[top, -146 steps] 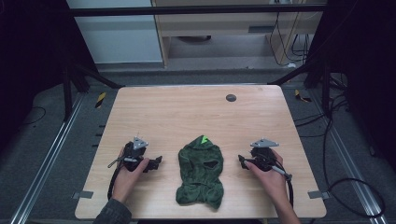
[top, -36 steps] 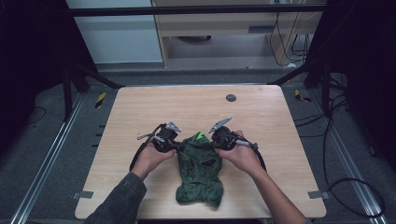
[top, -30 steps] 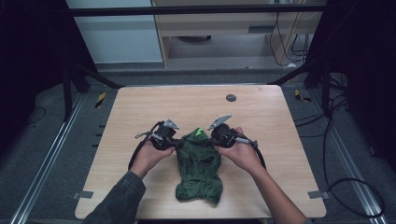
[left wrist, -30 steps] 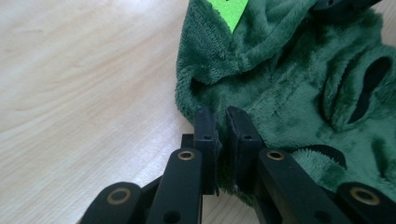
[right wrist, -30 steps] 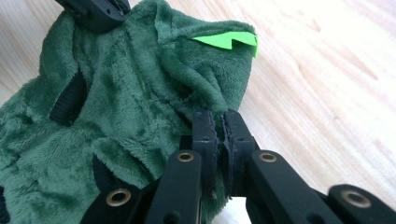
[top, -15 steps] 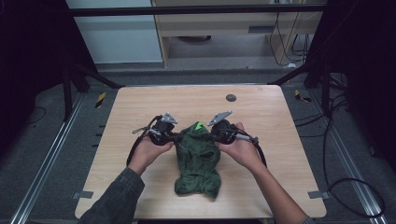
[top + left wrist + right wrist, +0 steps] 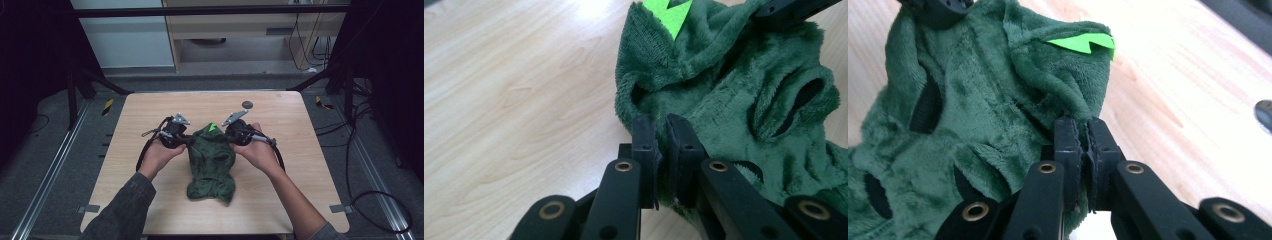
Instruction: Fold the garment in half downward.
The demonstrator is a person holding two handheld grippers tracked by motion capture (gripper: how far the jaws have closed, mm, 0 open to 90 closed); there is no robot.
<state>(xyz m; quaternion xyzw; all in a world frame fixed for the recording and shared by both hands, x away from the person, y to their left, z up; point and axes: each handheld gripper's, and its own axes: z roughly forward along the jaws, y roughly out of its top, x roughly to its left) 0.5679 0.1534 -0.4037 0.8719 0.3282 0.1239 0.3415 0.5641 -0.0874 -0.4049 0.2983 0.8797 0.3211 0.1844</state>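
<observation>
A dark green plush garment (image 7: pixel 211 165) with a bright green spike (image 7: pixel 213 127) at its top lies mid-table, its upper end lifted off the wood. My left gripper (image 7: pixel 189 141) is shut on the garment's left upper edge; in the left gripper view the jaws pinch the green plush (image 7: pixel 724 95) at its rim. My right gripper (image 7: pixel 228 137) is shut on the right upper edge; in the right gripper view the jaws clamp the fleece (image 7: pixel 973 115) just below the spike (image 7: pixel 1080 42). Black-lined openings show on the garment's front.
The light wooden table (image 7: pixel 150 110) stands on a grey floor with metal rails at both sides. A small dark round disc (image 7: pixel 247 104) sits near the table's far edge, also seen as a dark spot (image 7: pixel 1264 114). Cables trail from both grippers.
Both grippers came in from the table's sides, closed on the garment's top corners, and have lifted and drawn it a little toward the far edge.
</observation>
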